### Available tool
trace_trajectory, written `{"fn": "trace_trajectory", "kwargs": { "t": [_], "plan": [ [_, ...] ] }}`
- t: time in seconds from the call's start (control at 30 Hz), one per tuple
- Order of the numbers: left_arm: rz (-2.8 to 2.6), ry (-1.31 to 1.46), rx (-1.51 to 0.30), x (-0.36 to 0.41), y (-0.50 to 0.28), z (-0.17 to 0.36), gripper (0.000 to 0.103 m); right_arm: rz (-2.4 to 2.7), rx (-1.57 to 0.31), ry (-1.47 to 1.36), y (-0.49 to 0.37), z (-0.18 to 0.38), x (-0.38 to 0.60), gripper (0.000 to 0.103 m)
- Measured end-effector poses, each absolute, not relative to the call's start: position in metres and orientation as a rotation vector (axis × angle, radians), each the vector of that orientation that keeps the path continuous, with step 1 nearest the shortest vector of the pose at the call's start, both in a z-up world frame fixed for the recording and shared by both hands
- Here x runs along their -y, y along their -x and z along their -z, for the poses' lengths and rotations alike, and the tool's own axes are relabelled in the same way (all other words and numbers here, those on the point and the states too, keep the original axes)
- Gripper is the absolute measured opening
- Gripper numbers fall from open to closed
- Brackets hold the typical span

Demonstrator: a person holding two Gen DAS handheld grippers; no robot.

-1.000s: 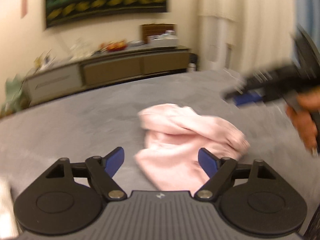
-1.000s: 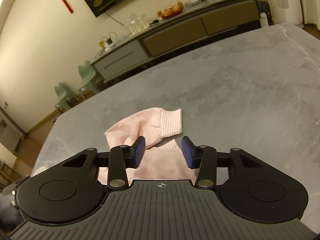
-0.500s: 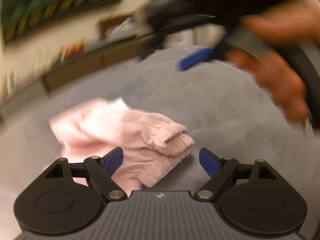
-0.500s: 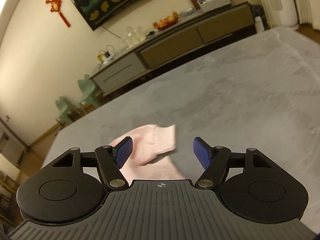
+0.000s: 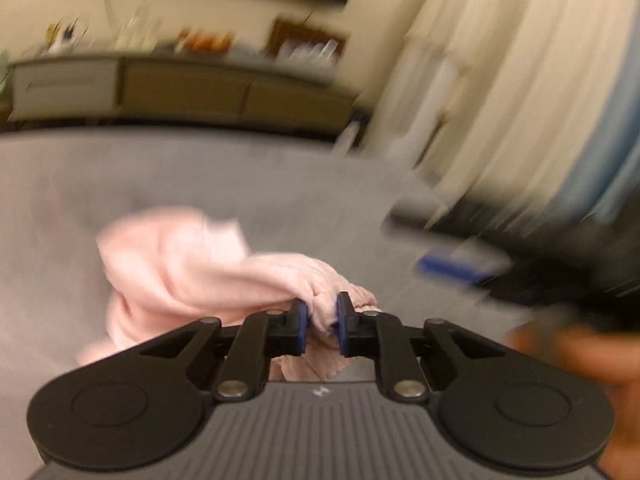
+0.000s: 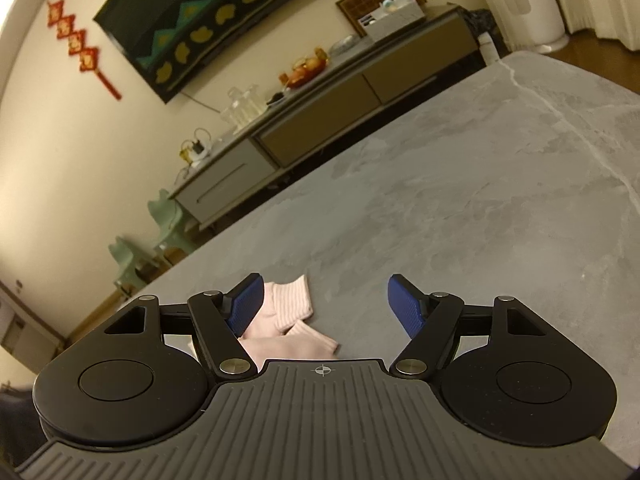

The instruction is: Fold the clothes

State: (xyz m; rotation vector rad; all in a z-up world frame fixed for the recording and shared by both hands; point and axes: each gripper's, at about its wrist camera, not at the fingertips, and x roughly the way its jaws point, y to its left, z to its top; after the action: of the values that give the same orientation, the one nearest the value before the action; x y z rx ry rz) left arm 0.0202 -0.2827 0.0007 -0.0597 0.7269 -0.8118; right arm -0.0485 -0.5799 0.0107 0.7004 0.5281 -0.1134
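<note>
Pink garment (image 5: 208, 280) in left gripper (image 5: 322, 322)

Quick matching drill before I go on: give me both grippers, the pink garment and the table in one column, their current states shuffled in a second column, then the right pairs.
Column 1
1. left gripper
2. right gripper
3. pink garment
4. table

Column 2
A. grey, marbled, bearing the cloth
B. open, nothing between its fingers
C. crumpled, one edge pinched
D. shut on a fold of cloth

Pairs: 1-D, 2-B, 3-C, 4-A
</note>
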Motion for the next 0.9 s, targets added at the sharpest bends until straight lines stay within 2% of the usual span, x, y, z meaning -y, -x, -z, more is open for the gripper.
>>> {"fn": "trace_trajectory", "kwargs": {
  "t": [0.07, 0.27, 0.37, 0.4, 0.5, 0.67, 0.73, 0.8, 0.83, 0.9],
  "plan": [
    [0.801, 0.101, -0.663, 0.233, -0.013, -0.033, 0.014, 0.102, -0.523, -0.714, 0.049, -0.013, 0.578, 0.073],
    [0.446, 0.215, -0.819, 0.064, -0.047, -0.002, 0.022, 0.000, -0.563, -0.648, 0.036, -0.019, 0.545, 0.076],
    [0.315, 0.271, -0.883, -0.001, -0.055, 0.015, 0.035, -0.075, -0.621, -0.548, 0.025, -0.019, 0.512, 0.080],
    [0.313, 0.295, -0.892, -0.009, -0.053, 0.022, 0.042, -0.098, -0.642, -0.510, 0.022, -0.018, 0.500, 0.081],
    [0.319, 0.327, -0.907, -0.020, -0.050, 0.035, 0.047, -0.132, -0.697, -0.368, 0.018, -0.012, 0.470, 0.082],
    [0.335, 0.243, -0.913, 0.004, -0.057, 0.054, 0.057, -0.129, -0.774, -0.201, 0.008, 0.006, 0.443, 0.082],
    [0.333, 0.195, -0.940, 0.013, -0.067, 0.065, 0.057, -0.135, -0.796, -0.142, 0.003, 0.015, 0.438, 0.079],
    [0.299, 0.127, -0.971, 0.019, -0.079, 0.076, 0.052, -0.152, -0.822, -0.040, -0.002, 0.024, 0.431, 0.077],
    [0.282, 0.087, -0.972, 0.017, -0.081, 0.079, 0.052, -0.160, -0.835, 0.011, -0.005, 0.029, 0.428, 0.073],
    [0.276, 0.017, -0.979, 0.014, -0.084, 0.082, 0.054, -0.177, -0.859, 0.114, -0.010, 0.038, 0.421, 0.078]
  ]
}}
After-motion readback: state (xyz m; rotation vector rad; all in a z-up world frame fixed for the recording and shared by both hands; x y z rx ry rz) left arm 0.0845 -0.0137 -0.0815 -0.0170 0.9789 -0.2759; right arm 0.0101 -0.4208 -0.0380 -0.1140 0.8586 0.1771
